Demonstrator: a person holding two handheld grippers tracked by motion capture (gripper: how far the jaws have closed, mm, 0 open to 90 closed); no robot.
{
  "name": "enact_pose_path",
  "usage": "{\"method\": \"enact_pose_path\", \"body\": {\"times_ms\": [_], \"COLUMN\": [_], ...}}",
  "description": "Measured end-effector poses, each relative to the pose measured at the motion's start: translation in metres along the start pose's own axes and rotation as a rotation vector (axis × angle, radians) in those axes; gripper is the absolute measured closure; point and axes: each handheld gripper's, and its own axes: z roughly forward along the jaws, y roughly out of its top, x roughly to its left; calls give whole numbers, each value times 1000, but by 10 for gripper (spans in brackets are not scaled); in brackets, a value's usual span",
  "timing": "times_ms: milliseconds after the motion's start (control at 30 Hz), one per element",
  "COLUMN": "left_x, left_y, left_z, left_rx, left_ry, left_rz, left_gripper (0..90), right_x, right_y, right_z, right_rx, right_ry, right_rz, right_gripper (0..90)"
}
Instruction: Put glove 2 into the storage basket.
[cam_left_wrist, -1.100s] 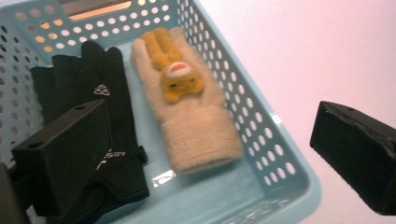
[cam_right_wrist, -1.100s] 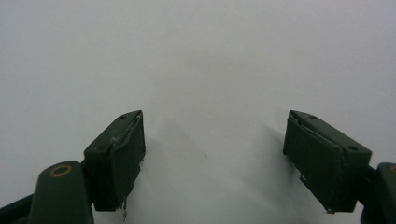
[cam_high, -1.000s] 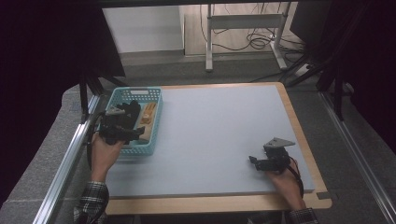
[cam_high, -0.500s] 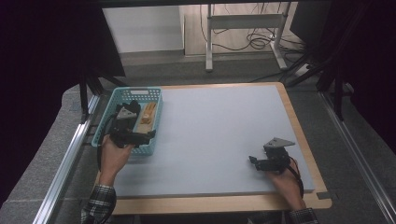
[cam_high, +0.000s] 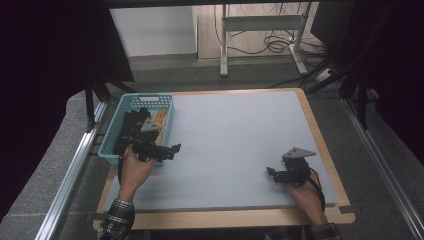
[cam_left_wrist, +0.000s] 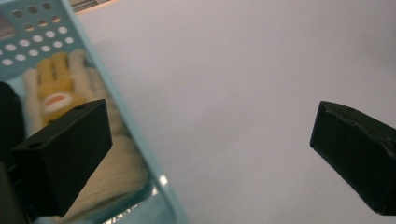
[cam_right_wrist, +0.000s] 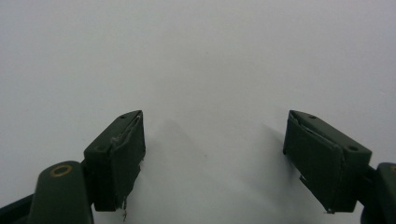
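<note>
The left gripper (cam_high: 172, 149) hovers with its jaws spread wide and empty at the near right corner of the turquoise basket (cam_high: 165, 131), where a yellow-and-cream glove (cam_left_wrist: 70, 102) lies, while the right gripper (cam_high: 272, 173), also released, rests on the grey desk (cam_high: 235, 135).

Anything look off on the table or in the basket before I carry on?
Nothing spilled or askew. The basket sits square at the mat's left edge with a glove and dark items inside. One oddity: the right gripper's pads look frayed at their edges. The left gripper is open and empty.
</note>
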Motion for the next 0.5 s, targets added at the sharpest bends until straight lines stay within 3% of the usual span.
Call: {"method": "enact_pose_path", "body": {"times_ms": [500], "left_x": [-39], "left_y": [1], "left_z": [24], "left_rx": [-8], "left_ry": [-75], "left_rz": [46], "left_gripper": [0], "right_x": [0], "right_y": [0], "right_z": [0], "right_rx": [-1], "right_ry": [2], "right_rz": [2], "right_gripper": [205]}}
